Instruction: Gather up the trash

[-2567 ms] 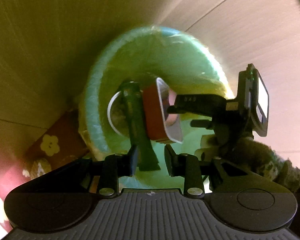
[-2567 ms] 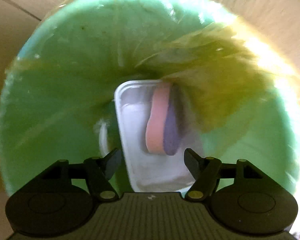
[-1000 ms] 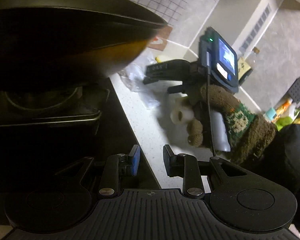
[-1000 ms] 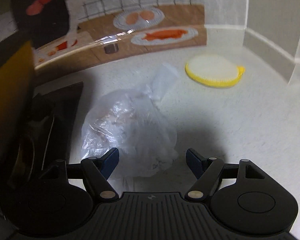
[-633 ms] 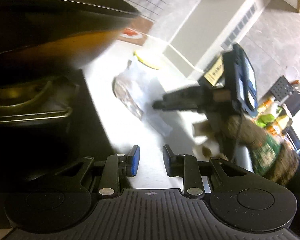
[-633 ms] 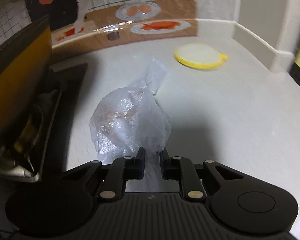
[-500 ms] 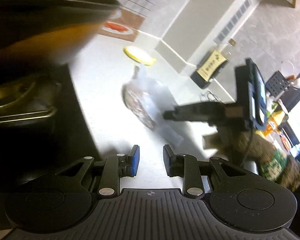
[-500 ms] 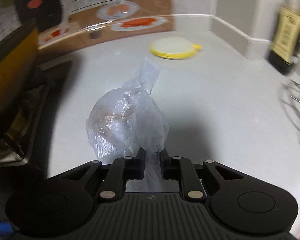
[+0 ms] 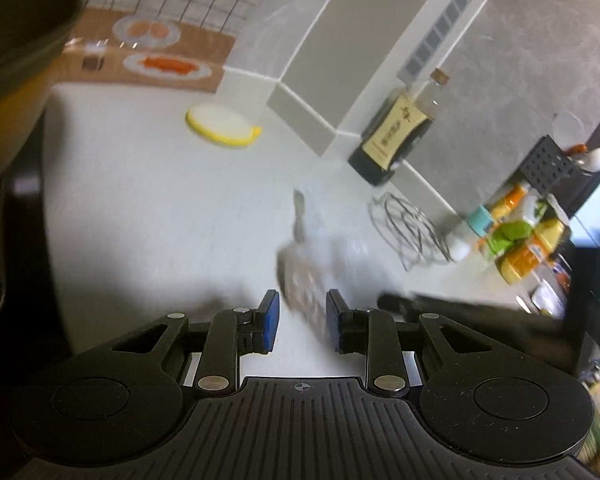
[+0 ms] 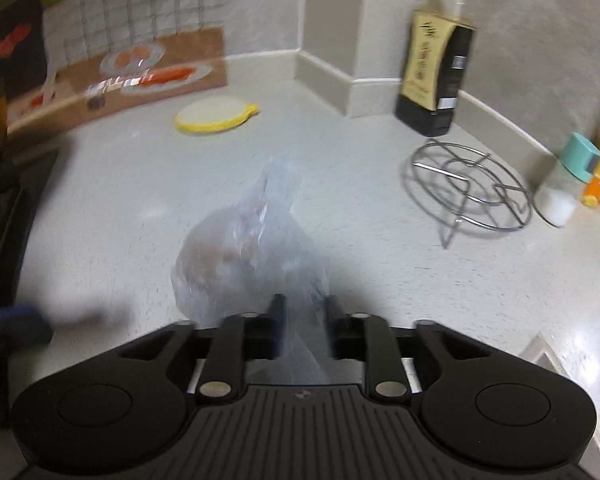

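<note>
Clear, crinkled plastic makes up the one trash bag (image 10: 252,256) on the pale speckled table (image 10: 380,280), and its near end runs between the right tongs (image 10: 303,312), whose jaws are opening around it; whether the pads still press the film I cannot tell through the blur. The left tongs (image 9: 302,312) stand at a middling gap with nothing between them, the bag showing just beyond them in the left wrist view. In the right wrist view there is one yellow-rimmed lid (image 10: 216,114) at eleven o'clock from the bag, one dark bottle (image 10: 434,76) at one o'clock by the wall corner, one wire trivet (image 10: 470,186) at two o'clock, and one teal-capped jar (image 10: 566,180) beyond the trivet. A dark stove edge (image 10: 4,208) bounds the table at nine o'clock; bare surface lies open between bag and lid.
</note>
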`<act>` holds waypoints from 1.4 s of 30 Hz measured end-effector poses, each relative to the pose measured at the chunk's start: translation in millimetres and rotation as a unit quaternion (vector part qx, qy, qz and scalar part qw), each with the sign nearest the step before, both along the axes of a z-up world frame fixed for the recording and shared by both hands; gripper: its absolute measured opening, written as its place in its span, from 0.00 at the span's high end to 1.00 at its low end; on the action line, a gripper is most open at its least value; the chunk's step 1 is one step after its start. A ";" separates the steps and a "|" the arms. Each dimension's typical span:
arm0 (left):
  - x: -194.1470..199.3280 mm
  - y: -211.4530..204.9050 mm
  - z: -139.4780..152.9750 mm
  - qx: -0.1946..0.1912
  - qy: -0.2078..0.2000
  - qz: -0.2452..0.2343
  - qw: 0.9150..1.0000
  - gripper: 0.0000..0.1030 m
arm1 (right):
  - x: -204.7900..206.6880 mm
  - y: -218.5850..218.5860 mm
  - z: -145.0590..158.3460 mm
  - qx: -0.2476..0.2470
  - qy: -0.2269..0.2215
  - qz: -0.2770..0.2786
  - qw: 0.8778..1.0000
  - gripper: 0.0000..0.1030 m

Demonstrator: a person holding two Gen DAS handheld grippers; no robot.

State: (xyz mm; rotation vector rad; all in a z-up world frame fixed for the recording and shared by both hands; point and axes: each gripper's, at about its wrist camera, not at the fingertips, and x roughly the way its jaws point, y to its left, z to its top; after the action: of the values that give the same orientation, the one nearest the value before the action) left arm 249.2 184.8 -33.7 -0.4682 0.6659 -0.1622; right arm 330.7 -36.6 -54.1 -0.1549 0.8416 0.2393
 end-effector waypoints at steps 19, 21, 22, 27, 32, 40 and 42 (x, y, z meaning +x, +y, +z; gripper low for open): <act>251.0 -18.2 -3.6 0.161 0.043 0.128 0.978 0.72 | -28.3 -100.1 2.7 0.070 -0.032 -0.007 0.997 0.39; 245.2 -20.8 -4.0 0.154 0.048 0.118 0.980 0.72 | -19.6 -101.9 1.9 0.065 -0.031 0.000 0.997 0.39; 239.3 -20.6 -3.7 0.146 0.052 0.113 0.982 0.72 | -12.5 -101.1 2.5 0.059 -0.032 0.004 0.998 0.39; 175.3 -19.3 5.1 0.102 0.048 0.100 0.989 0.72 | 50.8 -68.6 19.8 0.054 -0.016 0.043 0.997 0.35; 110.9 -23.2 7.9 0.049 0.051 0.070 0.995 0.72 | 139.8 -3.1 28.2 0.097 0.044 0.064 0.992 0.26; 31.0 -29.4 12.2 0.019 0.025 -0.021 0.999 0.72 | 280.7 104.8 -20.9 0.141 0.086 0.044 0.985 0.35; 19.4 -26.0 13.0 0.028 0.015 -0.031 0.999 0.72 | 306.9 113.6 -41.4 0.143 0.106 0.006 0.984 0.49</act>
State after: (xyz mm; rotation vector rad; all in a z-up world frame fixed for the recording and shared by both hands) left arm 268.5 158.9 -20.7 -0.3970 0.7137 -0.1950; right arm 637.6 77.0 -95.5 0.1362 1.0082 0.3902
